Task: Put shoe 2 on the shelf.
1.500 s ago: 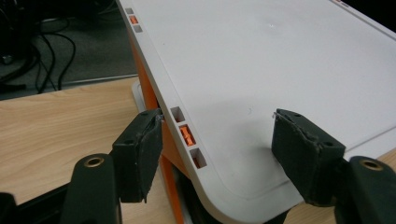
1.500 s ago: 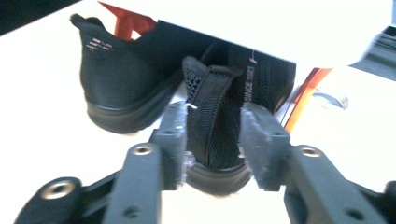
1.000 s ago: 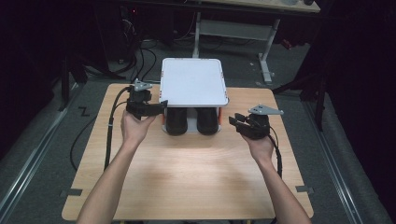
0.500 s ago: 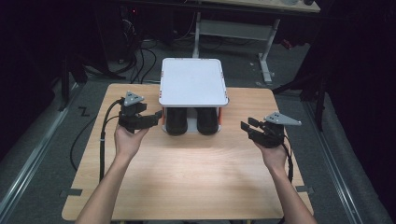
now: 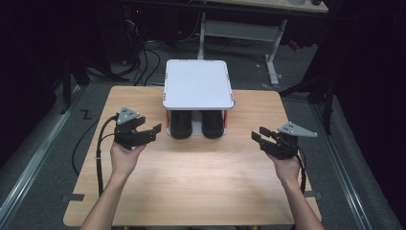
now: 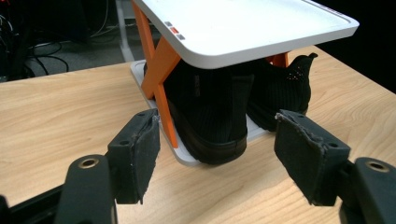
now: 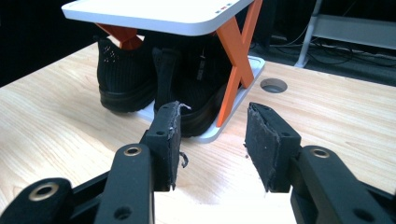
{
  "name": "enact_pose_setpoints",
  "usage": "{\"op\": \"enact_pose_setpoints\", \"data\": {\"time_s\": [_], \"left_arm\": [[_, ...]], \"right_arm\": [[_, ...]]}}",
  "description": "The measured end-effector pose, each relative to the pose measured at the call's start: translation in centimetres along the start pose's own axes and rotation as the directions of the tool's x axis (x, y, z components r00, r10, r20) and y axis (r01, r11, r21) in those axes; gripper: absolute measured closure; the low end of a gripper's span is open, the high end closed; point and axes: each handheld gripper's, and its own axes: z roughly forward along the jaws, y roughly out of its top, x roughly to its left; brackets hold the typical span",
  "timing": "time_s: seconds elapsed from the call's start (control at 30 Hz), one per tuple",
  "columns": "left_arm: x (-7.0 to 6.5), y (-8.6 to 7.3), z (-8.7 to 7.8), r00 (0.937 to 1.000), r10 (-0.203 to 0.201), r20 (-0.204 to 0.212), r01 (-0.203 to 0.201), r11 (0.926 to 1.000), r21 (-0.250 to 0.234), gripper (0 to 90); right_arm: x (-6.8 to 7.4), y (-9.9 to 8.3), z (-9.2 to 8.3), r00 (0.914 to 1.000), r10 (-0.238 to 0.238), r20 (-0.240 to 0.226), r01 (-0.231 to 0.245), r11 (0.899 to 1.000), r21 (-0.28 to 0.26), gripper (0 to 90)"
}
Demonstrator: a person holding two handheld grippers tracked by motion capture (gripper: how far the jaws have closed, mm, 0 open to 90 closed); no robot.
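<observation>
A white two-level rack [image 5: 197,84] with orange X-shaped side supports [image 6: 159,65] stands at the back middle of the wooden table [image 5: 201,177]. Two black knit shoes [image 5: 181,124] [image 5: 212,123] sit side by side on its lower shelf, heels toward me. My left gripper [image 5: 154,132] hovers left of the rack, open and holding nothing, and points at the shoes. My right gripper [image 5: 257,134] is to the right of the rack, apart from it, open and holding nothing. In the left gripper view the nearer shoe [image 6: 210,107] shows between the wide-spread pads [image 6: 140,154].
A round cable hole [image 7: 273,85] lies in the tabletop right of the rack. Bare wood stretches from the rack to the front edge. Cables [image 5: 98,158] trail from the left gripper over the table's left side. Dark floor and a desk frame [image 5: 249,28] lie behind.
Both grippers have drawn back from the rack toward me and outward, the right one farther to the right. The shoes and rack have not moved.
</observation>
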Motion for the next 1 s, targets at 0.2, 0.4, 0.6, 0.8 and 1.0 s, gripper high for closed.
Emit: {"op": "enact_pose_setpoints", "data": {"time_s": [0.2,0.4,0.6,0.8,1.0], "left_arm": [[1.2,-0.9,-1.3,0.9997,-0.019,-0.017,0.019,0.9998,-0.002,31.2],[2.3,-1.9,-2.4,0.9989,-0.034,-0.032,0.034,0.9994,0.000,31.1],[3.1,-3.1,-3.1,0.9989,-0.022,-0.043,0.024,0.9991,0.036,32.3],[3.7,-4.1,-3.5,0.9986,-0.022,-0.048,0.024,0.9990,0.038,32.4],[4.7,-5.5,-3.4,0.9967,-0.014,-0.080,0.018,0.9981,0.060,32.0]], "right_arm": [[-0.5,-1.1,-0.6,0.9998,0.017,0.010,-0.017,1.000,0.008,54.9],[-1.0,-2.3,-1.3,0.9992,0.028,0.029,-0.028,1.000,0.013,54.6],[-1.6,-3.4,-2.0,0.9981,0.043,0.044,-0.044,0.999,0.019,54.4],[-2.2,-4.7,-2.2,0.9964,0.062,0.058,-0.065,0.997,0.049,54.3],[-3.0,-5.9,-2.2,0.9929,0.084,0.084,-0.091,0.993,0.077,52.8]]}}
